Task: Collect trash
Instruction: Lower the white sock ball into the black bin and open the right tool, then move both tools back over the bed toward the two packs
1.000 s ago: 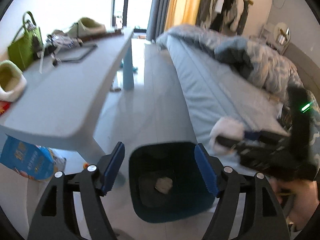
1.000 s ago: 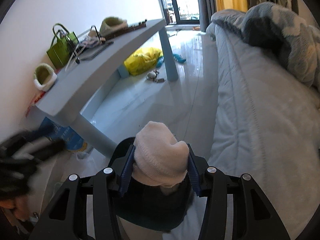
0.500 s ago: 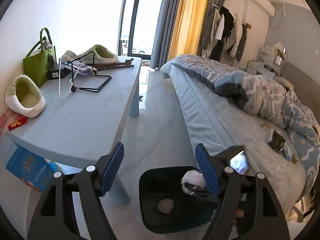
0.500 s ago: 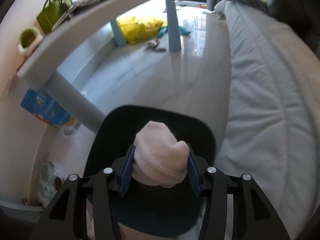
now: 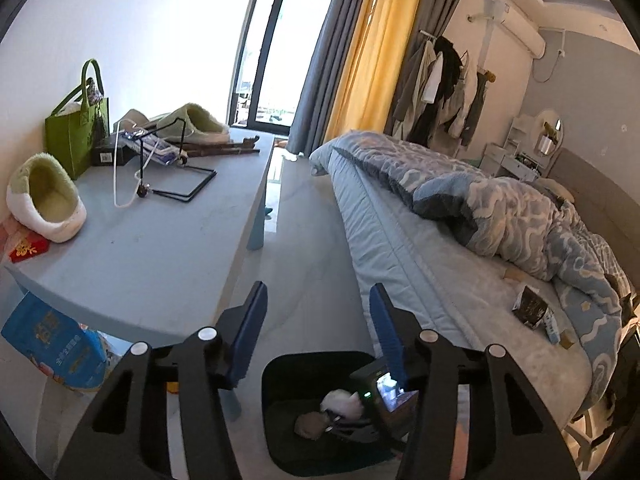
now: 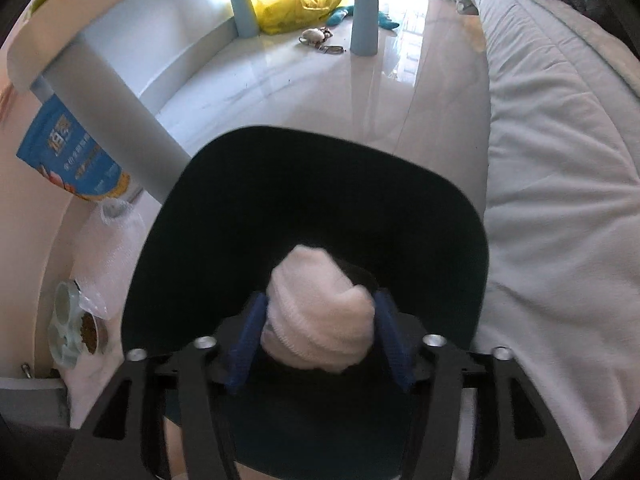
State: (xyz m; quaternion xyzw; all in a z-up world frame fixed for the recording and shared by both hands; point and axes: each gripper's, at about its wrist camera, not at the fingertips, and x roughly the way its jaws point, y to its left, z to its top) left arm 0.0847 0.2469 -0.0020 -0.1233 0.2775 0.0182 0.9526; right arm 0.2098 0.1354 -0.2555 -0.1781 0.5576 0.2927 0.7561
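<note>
Ribbed white sock wad [image 6: 318, 312] over black bin [image 6: 440, 208], right gripper [image 6: 320, 334] fingers just parted, loose; left gripper [image 5: 318, 332] fingers apart, empty, closing; rumpled quilt [image 5: 500, 204] left-view only.

Black bin [image 6: 320, 184] with dark interior; pale pink-white ribbed wad [image 6: 316, 316] between blue-padded fingers [image 6: 248, 334] on black frames. Pale blue-grey table [image 5: 160, 248] with light blue legs [image 6: 364, 12]. Green tote bag [image 5: 76, 132]; green-and-white fluffy slipper [image 5: 44, 200]; red packet with gold print [image 5: 28, 250]. Blue bag with white lettering [image 6: 72, 152]; yellow plastic bag [image 6: 292, 8]. Light blue bed sheet [image 5: 420, 264]; quilt [image 5: 500, 204] in blue and white swirl pattern. Yellow curtain [image 5: 372, 56] flanked by grey curtain [image 5: 320, 80]. Glossy white floor [image 6: 320, 80].
</note>
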